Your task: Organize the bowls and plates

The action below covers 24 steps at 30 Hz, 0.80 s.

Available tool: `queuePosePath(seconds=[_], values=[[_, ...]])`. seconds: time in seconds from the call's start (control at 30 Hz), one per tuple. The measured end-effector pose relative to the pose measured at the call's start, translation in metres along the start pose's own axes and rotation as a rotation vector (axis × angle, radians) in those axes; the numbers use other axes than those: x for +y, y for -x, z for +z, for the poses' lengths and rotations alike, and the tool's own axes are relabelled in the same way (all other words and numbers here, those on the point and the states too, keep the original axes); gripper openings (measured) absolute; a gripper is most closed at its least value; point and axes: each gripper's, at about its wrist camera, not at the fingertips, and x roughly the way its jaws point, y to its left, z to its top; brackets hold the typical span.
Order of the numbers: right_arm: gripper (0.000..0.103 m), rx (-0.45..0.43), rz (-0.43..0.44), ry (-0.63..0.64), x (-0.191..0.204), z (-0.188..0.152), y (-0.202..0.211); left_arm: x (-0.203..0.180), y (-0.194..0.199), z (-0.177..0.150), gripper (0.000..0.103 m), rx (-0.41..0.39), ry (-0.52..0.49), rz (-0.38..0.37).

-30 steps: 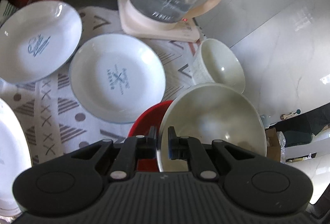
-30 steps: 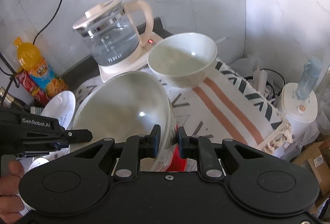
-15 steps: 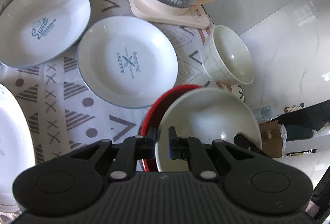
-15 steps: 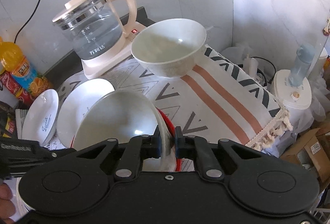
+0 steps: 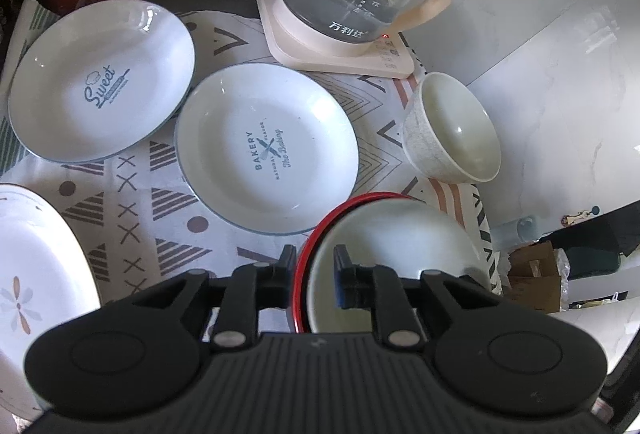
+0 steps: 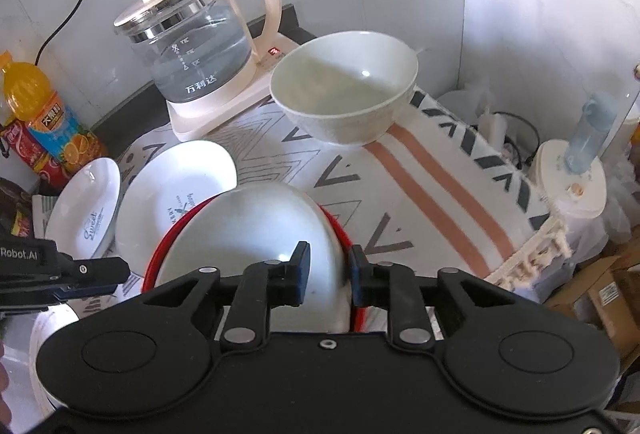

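Left gripper (image 5: 311,260) and right gripper (image 6: 329,266), each with its jaws parted about opposite rims of the white bowl (image 5: 396,258). In the frames of a second and half a second earlier both grippers pinched that rim and the bowl hung tilted above the red bowl (image 5: 310,254); now the white bowl sits nested inside the red one, with the red rim showing around it, and a gap shows between at least one pad and the rim at each gripper. The grip therefore appears to have been released, which suggests the nesting step is complete.

The nested pair stands on the patterned cloth (image 5: 132,218) covering the bench. Just beside it lies the "Bakery" plate (image 5: 266,148); behind that the "Sweet" plate (image 5: 102,82), its edge overlapping the first. A flower plate (image 5: 36,274) lies at the left edge. A speckled bowl (image 6: 346,86) stands apart near the kettle (image 6: 192,46).

By this reading, the speckled bowl and the three plates remain to be stacked.
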Motion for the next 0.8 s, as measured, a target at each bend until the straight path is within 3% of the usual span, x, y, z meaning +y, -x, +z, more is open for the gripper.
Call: queuePosePath(seconds=[0.3, 0.37, 0.43, 0.47, 0.63, 0.8], values=[[0.026, -0.033, 0.051, -0.049, -0.017, 0.007, 0.015, -0.026, 0.0, 0.006, 0.036, -0.017, -0.058, 0.018], [0.031, -0.038, 0.061, -0.056, -0.021, 0.009, 0.017, -0.031, -0.001, 0.007, 0.041, -0.024, -0.067, 0.022], [0.047, -0.046, 0.078, -0.063, -0.025, 0.012, 0.018, -0.037, -0.003, 0.01, 0.045, -0.028, -0.075, 0.027], [0.049, -0.054, 0.089, -0.067, -0.027, 0.014, 0.019, -0.04, -0.004, 0.011, 0.046, -0.028, -0.078, 0.029], [0.05, -0.071, 0.1, -0.098, -0.041, 0.025, 0.017, -0.053, -0.01, 0.018, 0.056, -0.038, -0.088, 0.048], [0.054, -0.089, 0.101, -0.139, -0.059, 0.037, 0.013, -0.066, -0.02, 0.028, 0.058, -0.04, -0.102, 0.058]])
